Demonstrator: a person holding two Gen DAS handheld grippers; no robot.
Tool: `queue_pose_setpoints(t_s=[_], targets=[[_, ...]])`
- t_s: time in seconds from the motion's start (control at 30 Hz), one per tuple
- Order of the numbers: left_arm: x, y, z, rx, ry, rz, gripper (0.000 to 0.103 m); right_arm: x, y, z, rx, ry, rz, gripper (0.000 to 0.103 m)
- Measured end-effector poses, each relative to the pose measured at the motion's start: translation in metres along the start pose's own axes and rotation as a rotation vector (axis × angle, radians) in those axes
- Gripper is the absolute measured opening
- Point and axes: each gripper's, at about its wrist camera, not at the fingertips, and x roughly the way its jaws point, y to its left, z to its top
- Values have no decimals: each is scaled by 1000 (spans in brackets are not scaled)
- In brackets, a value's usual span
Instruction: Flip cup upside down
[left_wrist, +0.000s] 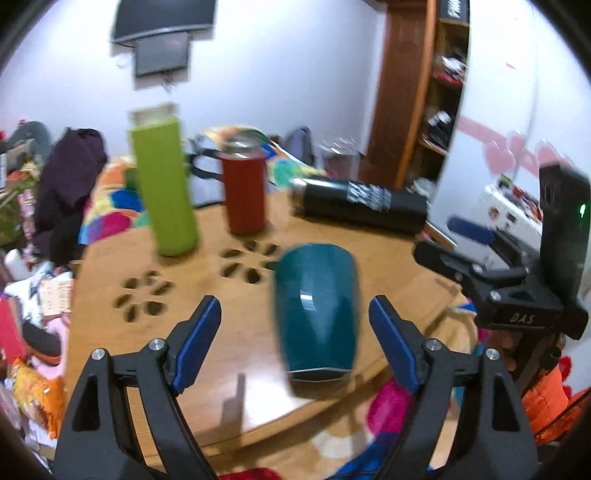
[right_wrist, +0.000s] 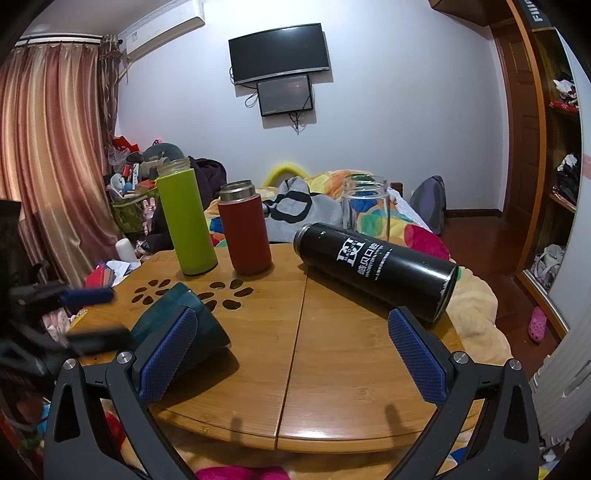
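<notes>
Teal, smooth-walled tapered cup (left_wrist: 317, 310) sits on the round wooden worktop (right_wrist: 332, 350), apparently tilted or on its side, so the flip looks unfinished. Left claw (left_wrist: 295, 332) gapes wide around it, gripping nothing; right claw (right_wrist: 291, 354) hangs open nearby, empty.

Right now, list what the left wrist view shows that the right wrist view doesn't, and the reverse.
Left only: the teal cup whole, between the open left gripper, and the right gripper's body at the right edge.
Right only: curtains, air conditioner, clear jar, open right gripper.
Both: table, green bottle, red bottle, black bottle lying down, wall screens.
</notes>
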Motion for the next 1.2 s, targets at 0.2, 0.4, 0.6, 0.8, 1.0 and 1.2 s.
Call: queue_pose_setpoints(t_s=[0.2, 0.4, 0.6, 0.8, 1.0, 1.2], targets=[[12, 41, -12, -78, 42, 143, 83, 11, 7, -2, 3, 33, 31, 103], [29, 35, -31, -52, 90, 131, 83, 15, 16, -3, -20, 45, 40, 103], [30, 24, -37, -32, 91, 102, 83, 18, 19, -4, -23, 50, 59, 103], [34, 10, -39, -18, 96, 67, 83, 23, 23, -8, -31, 60, 104, 103], [35, 5, -39, -9, 99, 50, 83, 32, 28, -14, -49, 88, 177, 103], [8, 12, -21, -5, 8, 79, 83, 44, 30, -23, -44, 131, 273, 103]])
